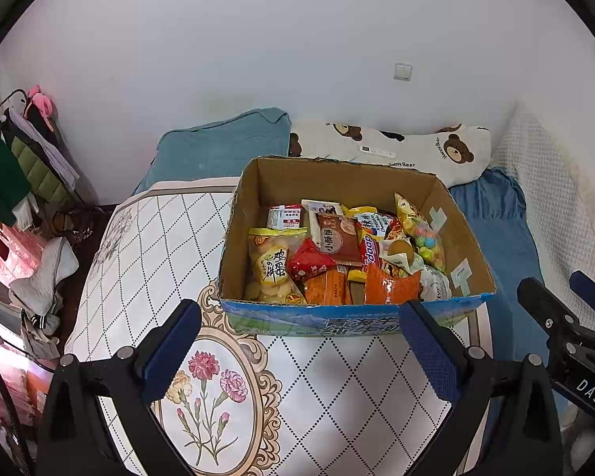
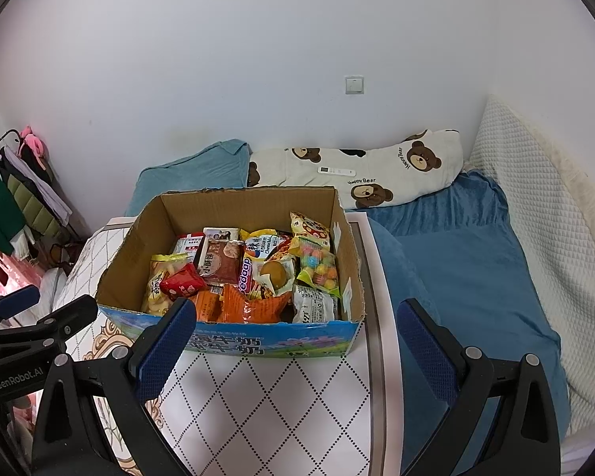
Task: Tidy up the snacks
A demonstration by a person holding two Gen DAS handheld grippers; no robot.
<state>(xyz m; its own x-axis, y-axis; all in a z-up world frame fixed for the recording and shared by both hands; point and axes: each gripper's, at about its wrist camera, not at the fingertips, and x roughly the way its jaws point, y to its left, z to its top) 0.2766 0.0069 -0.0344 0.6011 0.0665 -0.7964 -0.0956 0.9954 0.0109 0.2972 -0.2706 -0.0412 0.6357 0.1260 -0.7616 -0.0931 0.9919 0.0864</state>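
An open cardboard box (image 1: pixel 462 238) with a blue printed front stands on a white board with a diamond pattern (image 1: pixel 337 377). It shows in the right wrist view (image 2: pixel 139 246) too. Several snack packs fill it: a yellow chip bag (image 1: pixel 271 261), a red pack (image 1: pixel 309 263), orange packs (image 1: pixel 390 287), a brown biscuit pack (image 1: pixel 337 240) and a bag of coloured candy balls (image 1: pixel 426 238). My left gripper (image 1: pixel 301 319) is open and empty just before the box front. My right gripper (image 2: pixel 297 315) is open and empty at the box's front right, and shows at the left wrist view's right edge (image 1: pixel 567 297).
The board lies on a bed with a blue sheet (image 2: pixel 476 277). A teal pillow (image 1: pixel 222 146) and a bear-print pillow (image 1: pixel 416 146) with a white remote (image 1: pixel 377 152) lie behind the box. A clothes rack (image 1: pixel 16 166) stands at left. A white quilted cover (image 2: pixel 535 206) rises at right.
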